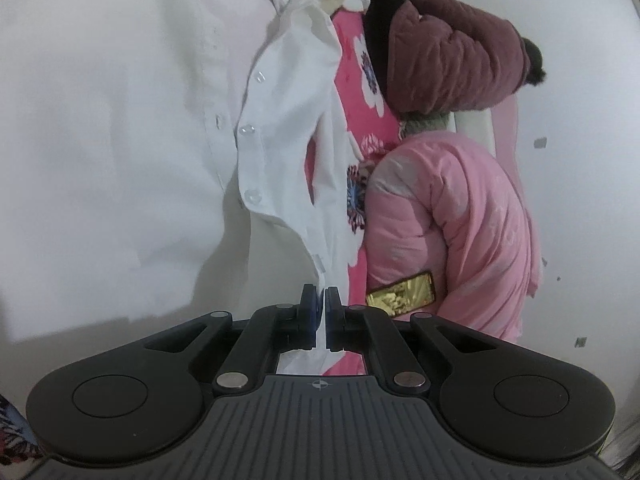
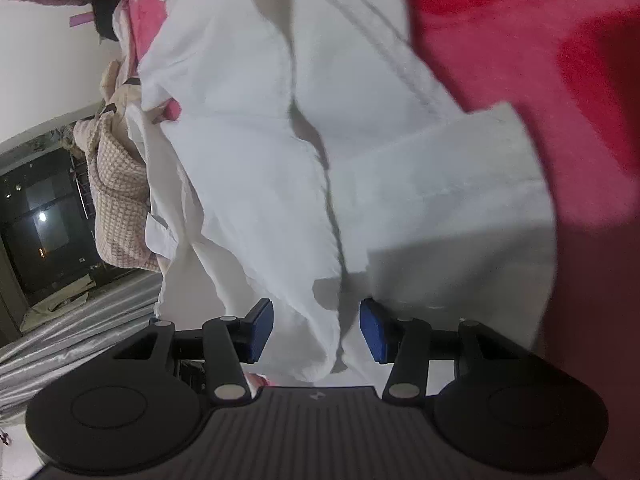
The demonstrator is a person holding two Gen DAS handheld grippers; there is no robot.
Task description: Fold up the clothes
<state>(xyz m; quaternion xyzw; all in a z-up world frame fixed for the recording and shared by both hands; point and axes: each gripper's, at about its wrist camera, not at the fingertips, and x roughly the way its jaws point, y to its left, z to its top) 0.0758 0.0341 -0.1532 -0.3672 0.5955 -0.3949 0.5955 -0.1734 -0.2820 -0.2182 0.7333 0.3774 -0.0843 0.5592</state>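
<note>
Two grippers work one shirt: left gripper pinches its placket hem at 6 o'clock; right gripper gapes around loose folds. Thin, limp, light cloth; grip hems.

- Both views show strong fisheye bending; corners fall off to black.
- Left wrist view: even, soft indoor light, sharp focus. The white shirt is bright, near overexposed, with soft shadows under its folds.
- Right wrist view: dimmer, with motion blur across the shirt and the red fabric.
- A dark window shows one small bright reflected light.
</note>
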